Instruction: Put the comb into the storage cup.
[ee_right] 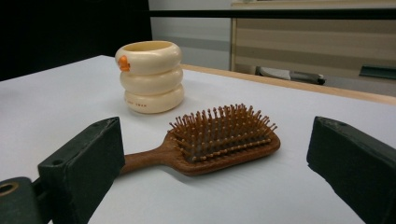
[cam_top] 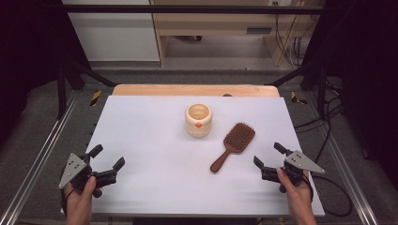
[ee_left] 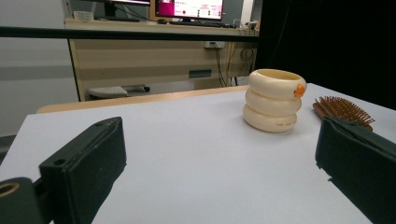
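Jaws on both grippers are spread wide with nothing between them, so neither one is gripping anything. The left gripper [cam_top: 108, 161] sits at the near left corner of the white table [cam_top: 150, 140], held in the person's left hand [cam_top: 80, 199], and its view looks across bare tabletop toward the cup. The right gripper [cam_top: 269, 158] is at the near right edge in the right hand [cam_top: 296, 192], aimed at the wooden hairbrush [ee_right: 212, 140], which lies flat, bristles up, just ahead of its jaws but clear of them.

The hairbrush [cam_top: 233, 145] lies right of centre, its handle pointing back toward the person and a bit left, the paddle head farther away. Just beside the head, not touching, stands a cream cup [cam_top: 198, 120] shaped like three stacked rings, upright, with a little orange knob [ee_left: 299, 90] near the rim. There's a small line of printing low on the bottom ring [ee_right: 135, 105], way too tiny to read.
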{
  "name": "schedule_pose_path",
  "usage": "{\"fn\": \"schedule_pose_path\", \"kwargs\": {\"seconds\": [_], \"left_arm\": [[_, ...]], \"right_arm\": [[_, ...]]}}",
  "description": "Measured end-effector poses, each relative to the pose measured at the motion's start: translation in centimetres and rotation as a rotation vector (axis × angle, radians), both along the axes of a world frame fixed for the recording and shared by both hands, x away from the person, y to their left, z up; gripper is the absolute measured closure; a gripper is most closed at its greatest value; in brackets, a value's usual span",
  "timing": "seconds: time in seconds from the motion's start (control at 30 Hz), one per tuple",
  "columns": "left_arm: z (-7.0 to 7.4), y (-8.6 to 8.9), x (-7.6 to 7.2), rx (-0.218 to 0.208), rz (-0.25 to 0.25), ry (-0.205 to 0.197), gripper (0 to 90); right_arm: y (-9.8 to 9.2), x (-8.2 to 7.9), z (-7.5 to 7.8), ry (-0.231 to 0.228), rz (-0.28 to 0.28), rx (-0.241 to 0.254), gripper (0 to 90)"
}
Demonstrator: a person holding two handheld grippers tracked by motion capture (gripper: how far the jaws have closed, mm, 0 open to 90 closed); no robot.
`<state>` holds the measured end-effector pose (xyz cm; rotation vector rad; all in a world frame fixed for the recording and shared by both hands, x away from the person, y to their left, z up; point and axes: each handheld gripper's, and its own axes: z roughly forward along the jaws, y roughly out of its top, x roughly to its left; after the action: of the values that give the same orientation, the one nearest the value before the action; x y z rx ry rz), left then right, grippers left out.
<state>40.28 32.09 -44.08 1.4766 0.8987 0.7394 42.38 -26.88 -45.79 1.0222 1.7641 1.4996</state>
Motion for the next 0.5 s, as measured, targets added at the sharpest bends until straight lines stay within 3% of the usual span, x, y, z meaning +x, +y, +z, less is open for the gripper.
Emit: {"fn": "schedule_pose_path", "kwargs": {"seconds": [0.5], "left_arm": [[-0.14,-0.14,0.03,0.013,0.011,0.007,1.9]], "right_arm": [[0.88,0.48,-0.06,0.086,-0.081,-0.002,6.3]]}}
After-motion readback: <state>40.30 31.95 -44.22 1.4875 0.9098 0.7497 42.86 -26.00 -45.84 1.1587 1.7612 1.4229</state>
